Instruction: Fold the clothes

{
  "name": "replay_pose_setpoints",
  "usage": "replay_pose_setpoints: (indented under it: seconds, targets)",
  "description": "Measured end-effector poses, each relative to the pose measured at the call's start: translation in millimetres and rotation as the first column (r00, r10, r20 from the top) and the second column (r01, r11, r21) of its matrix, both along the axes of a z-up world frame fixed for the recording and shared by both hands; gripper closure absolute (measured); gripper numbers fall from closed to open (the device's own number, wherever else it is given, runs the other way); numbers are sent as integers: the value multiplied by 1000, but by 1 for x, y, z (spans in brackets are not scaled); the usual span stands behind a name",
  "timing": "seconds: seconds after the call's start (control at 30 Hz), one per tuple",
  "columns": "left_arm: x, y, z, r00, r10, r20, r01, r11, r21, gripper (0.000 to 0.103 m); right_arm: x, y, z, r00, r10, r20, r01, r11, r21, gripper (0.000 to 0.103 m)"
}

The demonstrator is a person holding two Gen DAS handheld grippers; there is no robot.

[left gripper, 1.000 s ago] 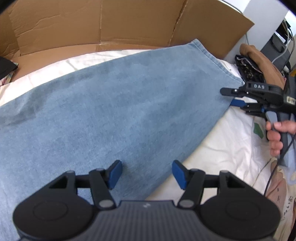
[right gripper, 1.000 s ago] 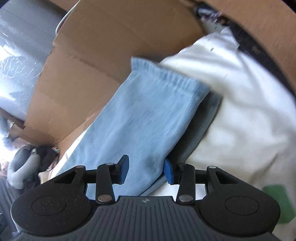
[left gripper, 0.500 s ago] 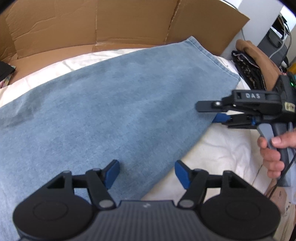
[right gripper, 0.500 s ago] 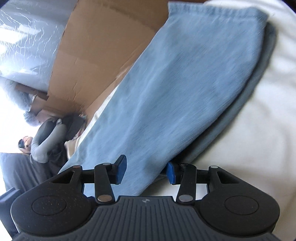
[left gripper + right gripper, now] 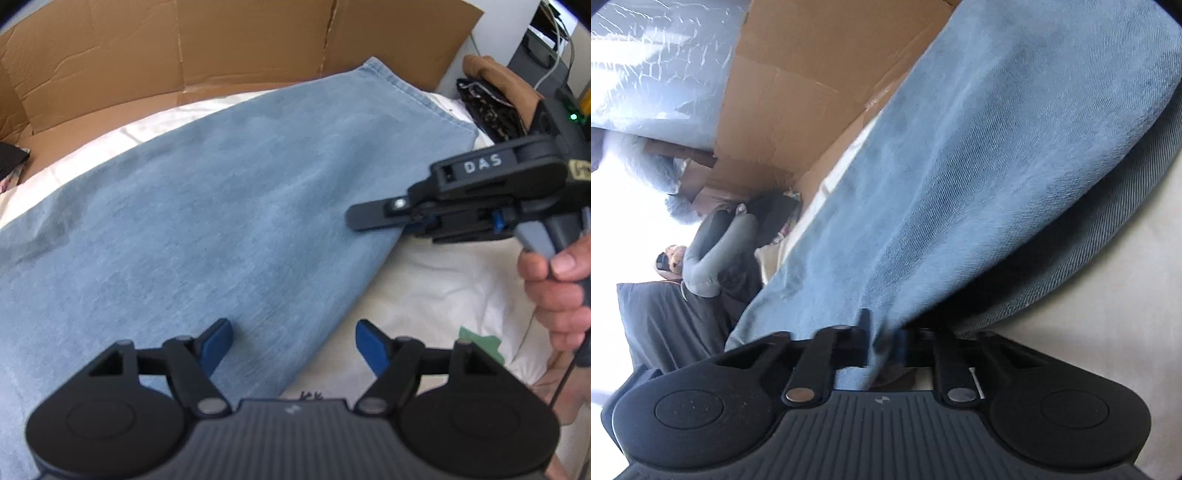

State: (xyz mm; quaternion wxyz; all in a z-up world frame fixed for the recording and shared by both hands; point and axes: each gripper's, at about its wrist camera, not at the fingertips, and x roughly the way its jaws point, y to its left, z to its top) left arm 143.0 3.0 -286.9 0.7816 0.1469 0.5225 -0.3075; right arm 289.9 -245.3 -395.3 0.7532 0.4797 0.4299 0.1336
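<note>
Right gripper [image 5: 882,343]: jaws have just been closing and are now pinched on the near edge of the jeans [image 5: 960,166], denim bunched between the pads. The pads themselves are buried in cloth and blurred, so how deep the bite goes cannot be told; it appears to take the upper layer only, a darker lower layer lying loose just to the gripper's right.

Left gripper [image 5: 293,343]: jaws have just been opening and stand wide, nothing between them; the side edge of the jeans [image 5: 207,206] runs below and between the blue pads, untouched.

Ahead of both tools the garment is spread flat on a white sheet [image 5: 436,288], its hem toward the cardboard [image 5: 240,44] at the far side.

Handling, as judged: denim is soft but fairly heavy and thick; it will sag and drag when lifted by one edge, and doubled layers may slip apart. It is best held at the seamed side edges or hem, both layers taken together, with a second hold by the left gripper before folding.
</note>
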Motion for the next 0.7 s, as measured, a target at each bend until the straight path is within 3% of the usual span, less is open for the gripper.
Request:
replay_pose_setpoints:
  seconds: [0.1,0.2,0.3,0.4,0.47,0.53,0.7]
  targets:
    - [-1,1,1,999,4,35,-5,1000,16,29,-2,-1,4,1000,-12,23,11,1000,16,99]
    - [1,5,3,996,36,81,-40,998,50,42,-3,-2,7,999,-19,34,18,999,26,99]
    - [4,13,10,995,73,69,-73,997,6,61,-3,-2,10,999,-18,37,17,1000,25,98]
    - [5,17,17,993,94,73,-92,995,-24,74,-1,-1,9,1000,-14,6,14,1000,-3,83]
    - [7,17,19,992,104,69,-102,994,-40,78,1,1,7,1000,-6,1,6,1000,-30,54]
    - [9,17,21,991,116,62,-112,992,-55,84,1,3,7,1000,-2,9,3,999,-48,52]
    - [13,21,28,989,138,50,-133,987,-90,88,5,5,8,999,-5,38,7,998,-61,42]
